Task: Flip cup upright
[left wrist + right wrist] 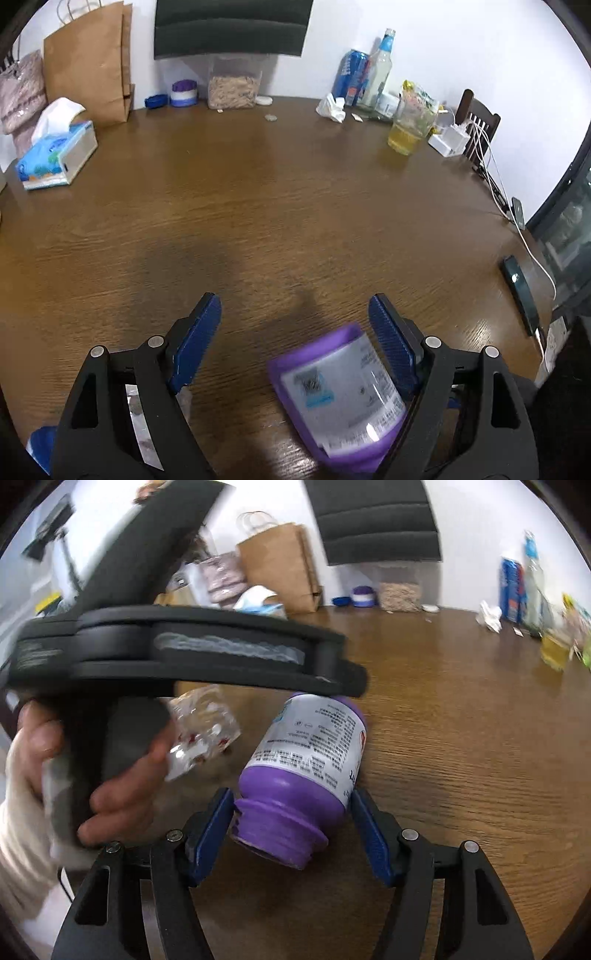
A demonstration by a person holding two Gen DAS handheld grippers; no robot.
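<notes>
The cup [306, 753] is purple with a white printed label. It lies tilted over the brown table [461, 738], with its threaded mouth pointing toward the right wrist camera. My right gripper [291, 794] is shut on it: one blue pad presses the neck and the other presses the shoulder. In the left wrist view the cup [340, 395] is blurred. It sits low between the wide-apart fingers of my open left gripper [293, 301], close to the right-hand pad [391, 343]. A hand [122, 786] holds the left tool's black frame [184, 653] above the cup's base.
A crumpled clear wrapper [203, 731] lies beside the cup. Further off stand a tissue box [55, 155], a paper bag [88, 62], a grain container [232, 86], a can [351, 77] and a glass of yellow liquid [404, 136]. A phone [517, 288] and cables [484, 151] lie at the right edge.
</notes>
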